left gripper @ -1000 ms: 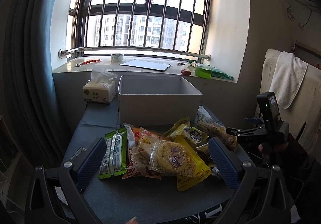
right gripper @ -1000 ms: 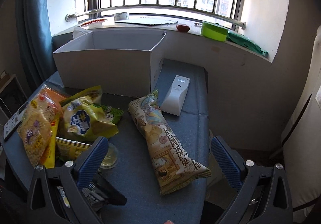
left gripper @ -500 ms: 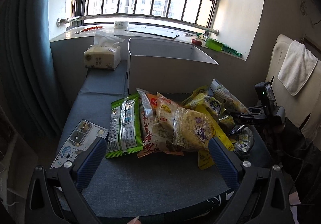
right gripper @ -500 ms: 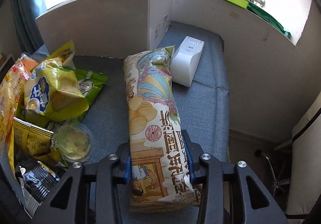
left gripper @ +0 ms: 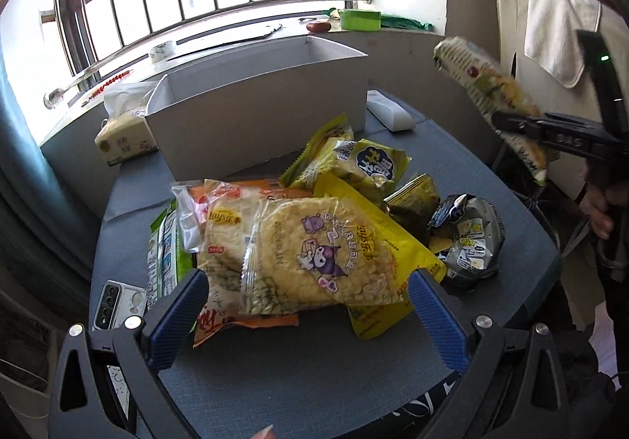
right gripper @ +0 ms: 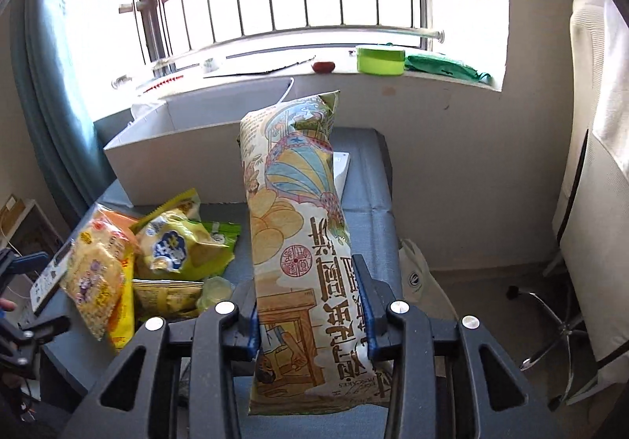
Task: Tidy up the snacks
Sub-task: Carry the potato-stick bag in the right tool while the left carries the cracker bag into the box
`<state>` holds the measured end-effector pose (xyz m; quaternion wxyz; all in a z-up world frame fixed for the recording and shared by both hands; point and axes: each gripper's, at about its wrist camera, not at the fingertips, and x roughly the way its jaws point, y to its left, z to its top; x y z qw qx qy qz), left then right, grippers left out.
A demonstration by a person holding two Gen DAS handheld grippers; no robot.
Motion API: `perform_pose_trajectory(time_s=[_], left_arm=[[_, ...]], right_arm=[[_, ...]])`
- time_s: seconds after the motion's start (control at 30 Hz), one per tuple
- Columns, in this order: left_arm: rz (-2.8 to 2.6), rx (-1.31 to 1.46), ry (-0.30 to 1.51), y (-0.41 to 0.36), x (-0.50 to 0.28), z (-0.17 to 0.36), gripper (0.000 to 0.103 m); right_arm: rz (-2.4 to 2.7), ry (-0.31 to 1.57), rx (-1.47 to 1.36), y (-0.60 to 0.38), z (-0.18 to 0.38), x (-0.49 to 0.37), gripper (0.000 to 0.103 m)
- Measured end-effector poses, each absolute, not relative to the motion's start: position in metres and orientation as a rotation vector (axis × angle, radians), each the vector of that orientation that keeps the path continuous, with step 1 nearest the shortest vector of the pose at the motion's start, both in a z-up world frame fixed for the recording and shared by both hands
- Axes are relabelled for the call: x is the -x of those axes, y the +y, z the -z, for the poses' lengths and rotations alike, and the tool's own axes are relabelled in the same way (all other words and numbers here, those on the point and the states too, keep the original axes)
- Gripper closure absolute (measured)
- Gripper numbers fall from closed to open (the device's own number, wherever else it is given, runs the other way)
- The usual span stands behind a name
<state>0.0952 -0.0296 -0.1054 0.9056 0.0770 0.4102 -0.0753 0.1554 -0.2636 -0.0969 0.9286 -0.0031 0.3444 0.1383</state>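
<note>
My right gripper (right gripper: pixel 306 305) is shut on a long cream chip bag (right gripper: pixel 298 226) near its lower end. The bag stands up off the blue table (right gripper: pixel 369 203), its top toward the open white box (right gripper: pixel 177 163). In the left wrist view the same bag (left gripper: pixel 483 85) hangs in the right gripper (left gripper: pixel 507 122) at the right, above the table. My left gripper (left gripper: pixel 306 293) is open, low over a heap of snacks. A clear bag of rice crackers (left gripper: pixel 314 250) lies just beyond its blue pads (left gripper: pixel 177 317), which do not touch it.
The white box (left gripper: pixel 255 124) stands behind the heap. Around it are a tissue pack (left gripper: pixel 122 136), a phone (left gripper: pixel 114 301) and a white plug block (left gripper: pixel 393 112). A yellow puff bag (left gripper: pixel 365 167) and silver packets (left gripper: pixel 471 242) lie in the heap. A towel-draped chair (left gripper: pixel 558 26) stands at the right.
The right gripper shut on the long chip bag and lifted it off the table. The left gripper dropped and moved in closer over the snack heap.
</note>
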Motion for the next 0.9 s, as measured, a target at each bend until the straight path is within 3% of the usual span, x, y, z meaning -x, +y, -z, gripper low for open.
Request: perform_pose_trajectory(time_s=[0.27, 0.33, 0.37, 0.7, 0.9], left_arm=[[0.056, -0.214, 0.919, -0.048, -0.135, 0.133, 0.004], [0.053, -0.212, 0.902, -0.046, -0.133, 0.13, 0.021], [0.052, -0.205, 0.89, -0.044, -0.131, 0.127, 0.022], [0.144, -0.025, 0.659, -0.006, -0.112, 0.067, 0.023], [0.097, 0.055, 0.583, 0.024, -0.169, 0.029, 0.023]], right_arm=[[-0.33, 0.642, -0.023, -0.26, 0.083, -0.12, 0.062], [-0.335, 0.643, -0.017, -0.257, 0.081, -0.115, 0.062], [-0.342, 0.642, -0.021, -0.257, 0.082, -0.112, 0.062], [-0.39, 0.633, -0.072, -0.239, 0.073, -0.117, 0.062], [-0.437, 0.674, -0.118, -0.208, 0.052, -0.182, 0.062]])
